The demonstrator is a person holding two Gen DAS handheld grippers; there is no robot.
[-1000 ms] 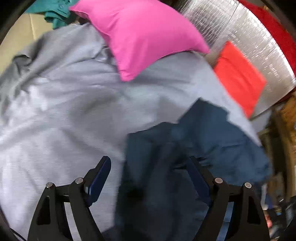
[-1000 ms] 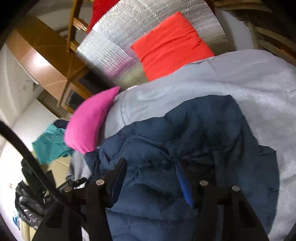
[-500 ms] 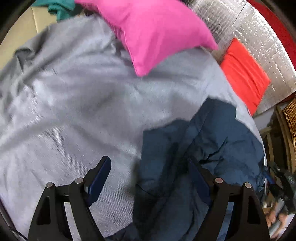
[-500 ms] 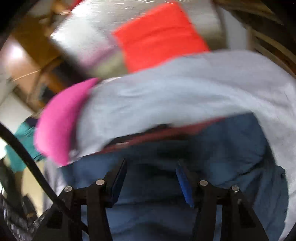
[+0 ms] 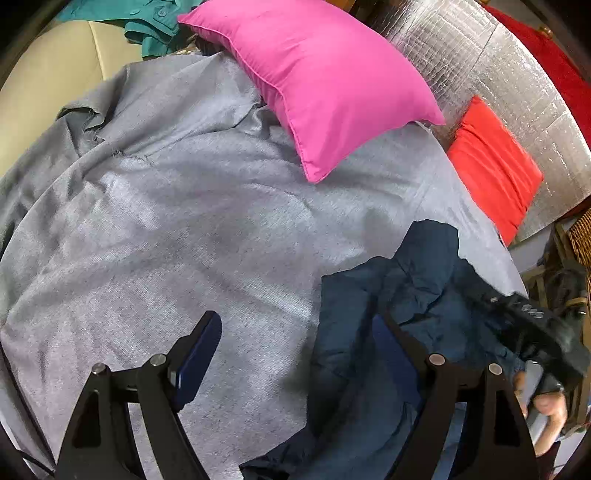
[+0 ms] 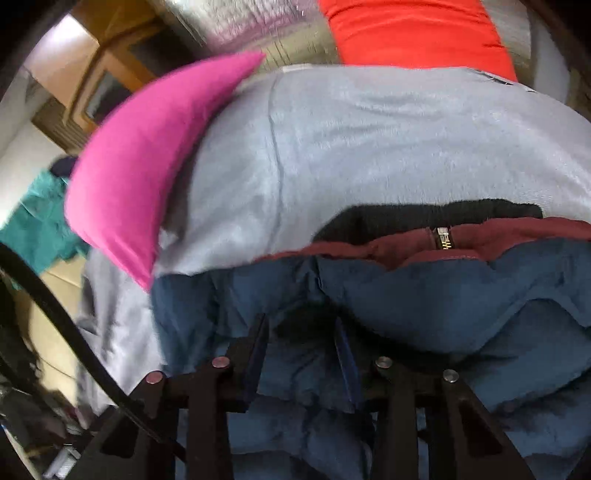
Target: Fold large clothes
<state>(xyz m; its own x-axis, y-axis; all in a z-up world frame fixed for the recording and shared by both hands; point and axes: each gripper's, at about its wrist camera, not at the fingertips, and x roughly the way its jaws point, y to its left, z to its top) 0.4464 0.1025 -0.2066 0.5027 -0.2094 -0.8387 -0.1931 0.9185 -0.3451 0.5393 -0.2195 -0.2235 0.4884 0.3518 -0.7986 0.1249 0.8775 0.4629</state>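
A dark blue padded jacket [image 5: 402,295] lies crumpled on a grey cover [image 5: 177,229] at the lower right of the left wrist view. My left gripper [image 5: 295,343] is open and empty above the cover, its right finger over the jacket's edge. In the right wrist view the jacket [image 6: 461,295] fills the lower half, with maroon lining, a zip pull [image 6: 442,239] and a black knit collar [image 6: 424,214] at its top edge. My right gripper [image 6: 301,343] has narrowed its jaws around a fold of the blue fabric. The right gripper also shows in the left wrist view [image 5: 532,332].
A pink pillow [image 5: 317,77] and a red pillow [image 5: 495,170] lie at the far side, against a silver foil panel [image 5: 498,70]. Teal clothing [image 5: 147,22] sits at the far left on a beige surface [image 5: 48,85]. A wicker piece [image 5: 580,236] stands at the right.
The right gripper has dropped low onto the jacket and its jaws have closed in on a fold, turning up the maroon lining and collar. The left gripper has drifted left, off the jacket.
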